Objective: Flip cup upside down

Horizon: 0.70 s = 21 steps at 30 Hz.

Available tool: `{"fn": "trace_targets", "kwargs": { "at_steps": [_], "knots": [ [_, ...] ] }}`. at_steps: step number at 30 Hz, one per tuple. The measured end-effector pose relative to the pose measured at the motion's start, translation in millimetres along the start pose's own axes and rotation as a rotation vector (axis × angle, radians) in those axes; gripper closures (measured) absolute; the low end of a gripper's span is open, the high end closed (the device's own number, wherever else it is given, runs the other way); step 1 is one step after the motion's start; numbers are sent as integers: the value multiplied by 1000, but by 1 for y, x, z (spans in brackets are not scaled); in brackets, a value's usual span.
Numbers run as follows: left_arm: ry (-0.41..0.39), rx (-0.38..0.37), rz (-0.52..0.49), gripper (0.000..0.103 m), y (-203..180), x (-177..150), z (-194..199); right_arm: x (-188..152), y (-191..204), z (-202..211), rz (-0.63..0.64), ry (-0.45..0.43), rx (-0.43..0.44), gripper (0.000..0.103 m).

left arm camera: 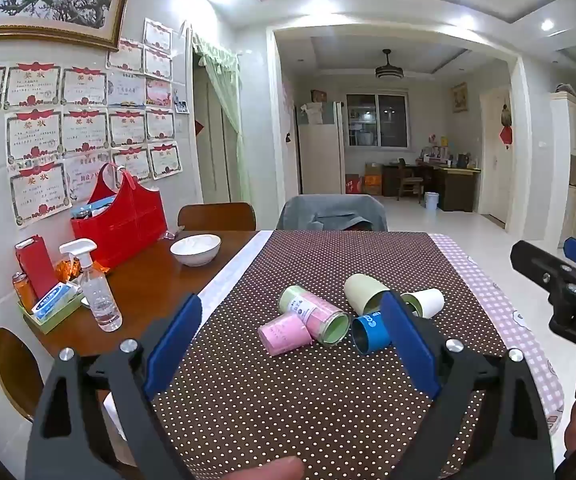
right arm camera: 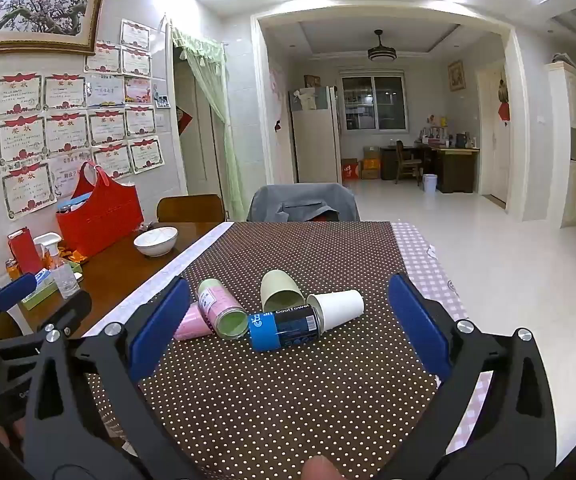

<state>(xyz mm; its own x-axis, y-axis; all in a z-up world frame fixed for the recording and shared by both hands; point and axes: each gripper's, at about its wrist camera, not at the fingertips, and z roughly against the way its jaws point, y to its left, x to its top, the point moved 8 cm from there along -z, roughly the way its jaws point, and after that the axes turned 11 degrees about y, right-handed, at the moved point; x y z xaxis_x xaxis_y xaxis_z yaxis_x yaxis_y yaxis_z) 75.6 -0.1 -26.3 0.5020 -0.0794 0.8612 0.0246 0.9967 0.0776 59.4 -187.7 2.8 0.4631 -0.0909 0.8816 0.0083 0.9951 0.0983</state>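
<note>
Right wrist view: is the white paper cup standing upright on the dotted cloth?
No. The white paper cup lies on its side beside the blue can.

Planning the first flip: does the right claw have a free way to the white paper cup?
Probably yes: the right claw is open, and the white paper cup lies sideways at the cluster's right edge, nothing before it.

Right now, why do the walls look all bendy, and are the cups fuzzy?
Left wrist view: the fisheye lens curves the walls and doorway; ceiling lights glare white; the cups, like the blue cup, look sharp. Right wrist view: same curving, bright glare overhead; the white cup is clear, its corners dark.
</note>
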Motion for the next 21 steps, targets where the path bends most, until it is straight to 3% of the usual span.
{"fn": "trace_targets", "kwargs": {
  "at_steps": [21],
  "knots": [
    [-9,-8,15,13,0,0,-3,-2,-4,-6,1,10,-8,6]
  ]
}}
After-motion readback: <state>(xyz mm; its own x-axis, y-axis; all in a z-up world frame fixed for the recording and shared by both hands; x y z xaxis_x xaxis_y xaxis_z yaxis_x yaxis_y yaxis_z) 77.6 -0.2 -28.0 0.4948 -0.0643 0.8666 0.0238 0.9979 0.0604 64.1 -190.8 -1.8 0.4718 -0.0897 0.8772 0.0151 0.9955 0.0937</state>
